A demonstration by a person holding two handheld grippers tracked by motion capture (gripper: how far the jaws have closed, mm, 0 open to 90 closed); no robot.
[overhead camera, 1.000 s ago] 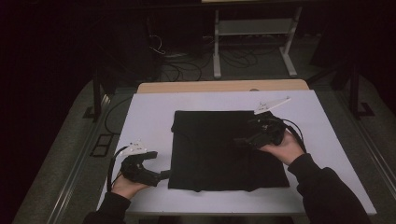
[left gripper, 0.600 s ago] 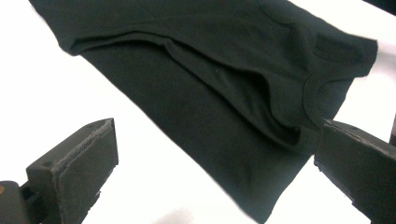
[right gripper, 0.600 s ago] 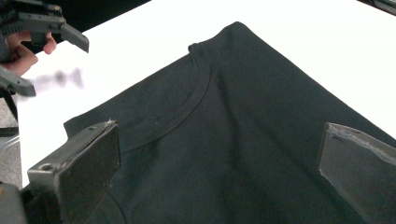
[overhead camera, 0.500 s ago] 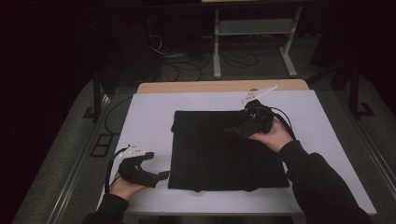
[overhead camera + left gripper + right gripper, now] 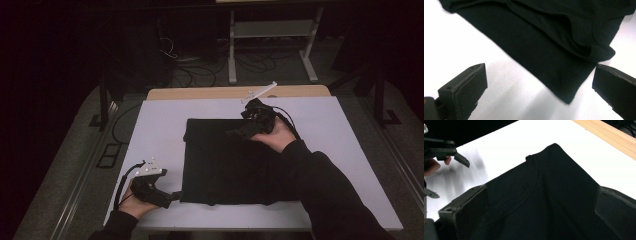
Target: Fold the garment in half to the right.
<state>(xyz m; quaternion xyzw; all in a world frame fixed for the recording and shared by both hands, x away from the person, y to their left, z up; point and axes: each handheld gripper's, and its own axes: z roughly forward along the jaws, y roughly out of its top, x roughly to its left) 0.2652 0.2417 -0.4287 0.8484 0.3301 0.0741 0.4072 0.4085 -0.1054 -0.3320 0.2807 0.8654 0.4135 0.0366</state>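
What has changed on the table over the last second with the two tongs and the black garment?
The right tongs moved away from the person, from the right side of the black garment up to its far edge, jaws wide apart above the cloth. Nothing was taken hold of or let go. The left tongs stayed open at the garment's near left corner, and the garment stayed flat on the white table.

— What colour is the cloth?
— Plain black, no pattern, on a white table with a pale wood edge.
— And the grippers?
— Both black, left and right.
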